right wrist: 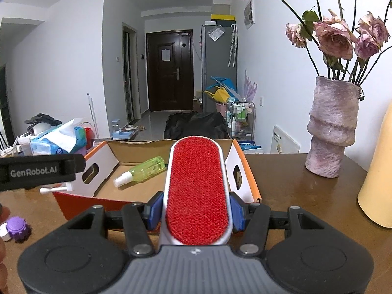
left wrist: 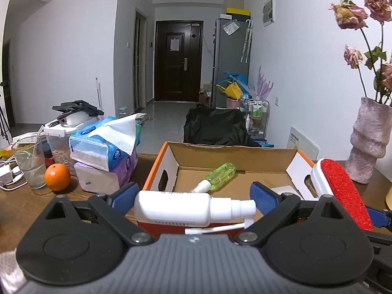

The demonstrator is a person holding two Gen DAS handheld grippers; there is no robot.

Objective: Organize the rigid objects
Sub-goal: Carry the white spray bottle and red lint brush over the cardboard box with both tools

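An open cardboard box with orange edges stands on the wooden table; it also shows in the right wrist view. A green spray bottle lies inside it, seen too in the right wrist view. My left gripper holds a white spray bottle sideways between its blue pads, just over the box's near edge. My right gripper is shut on a red-faced lint brush, at the box's right near corner. The brush also shows in the left wrist view.
Tissue packs, an orange, a glass and a jar stand left of the box. A pink vase with dried roses stands to the right, next to a yellow object. A purple cap lies near left.
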